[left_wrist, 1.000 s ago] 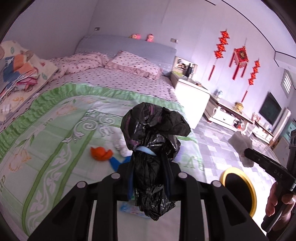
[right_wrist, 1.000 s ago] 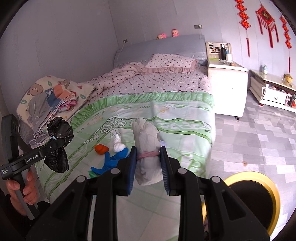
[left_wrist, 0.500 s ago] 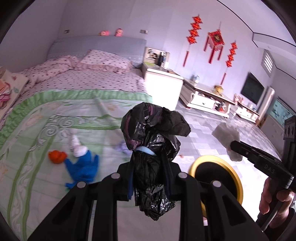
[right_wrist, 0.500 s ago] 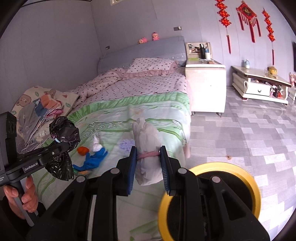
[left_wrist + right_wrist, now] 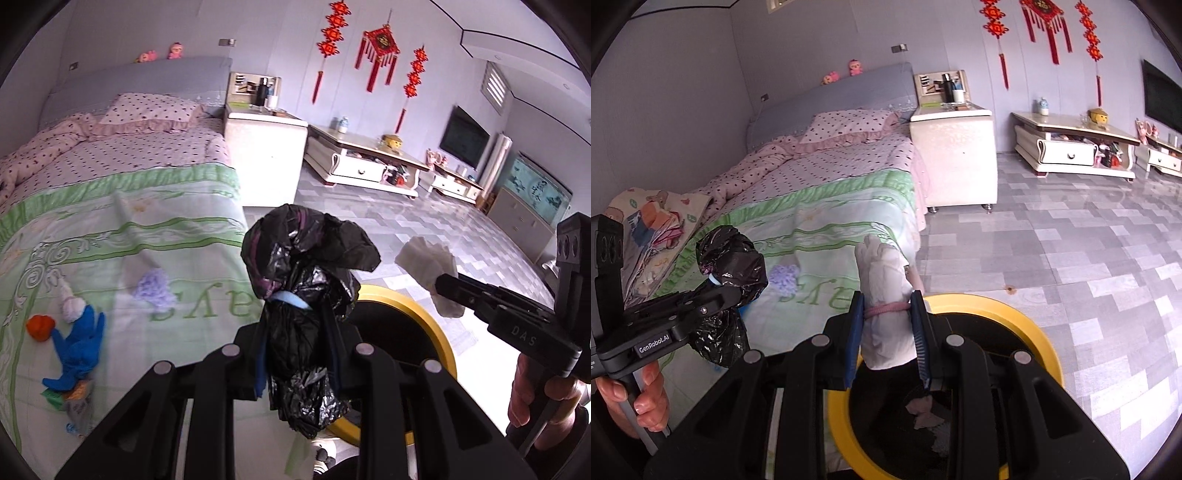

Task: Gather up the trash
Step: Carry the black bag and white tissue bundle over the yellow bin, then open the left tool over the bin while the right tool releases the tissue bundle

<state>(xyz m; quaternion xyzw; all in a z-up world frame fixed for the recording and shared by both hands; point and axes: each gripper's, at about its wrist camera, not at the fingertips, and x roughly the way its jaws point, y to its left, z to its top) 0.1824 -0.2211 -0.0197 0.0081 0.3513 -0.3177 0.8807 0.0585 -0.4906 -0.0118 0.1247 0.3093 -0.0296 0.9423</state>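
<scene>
Right now I am holding a knotted black bag (image 5: 306,295) in my left hand-held gripper (image 5: 297,354), its blue pads pressing on the bag just below a pale blue tie, so the jaws are standing narrow around the bundle. The crumpled top of the bag is fanning out above the pads and the rest is hanging below them. In my right hand-held gripper (image 5: 888,339) I am clamping a white bundle (image 5: 886,306) tied with a pink band, upright between the pads, with the jaws equally narrow.

Both bundles are hanging over a round bin (image 5: 1027,332) with a yellow rim and a dark inside, standing on the grey tiled floor (image 5: 1071,251) just beside the foot of the bed (image 5: 827,206). Some pale scraps are lying inside the bin, seen from the right wrist.

On the green patterned bedspread (image 5: 110,236) more things are lying: a lilac fluffy wad (image 5: 153,288) near the edge, and further over a blue glove (image 5: 75,350) beside an orange lump (image 5: 40,326) and a small white wad (image 5: 71,304). A wrapper below the glove is too blurred for me to tell.

My fingers (image 5: 646,387) are wrapping the handle of the left tool at the picture's edge.
</scene>
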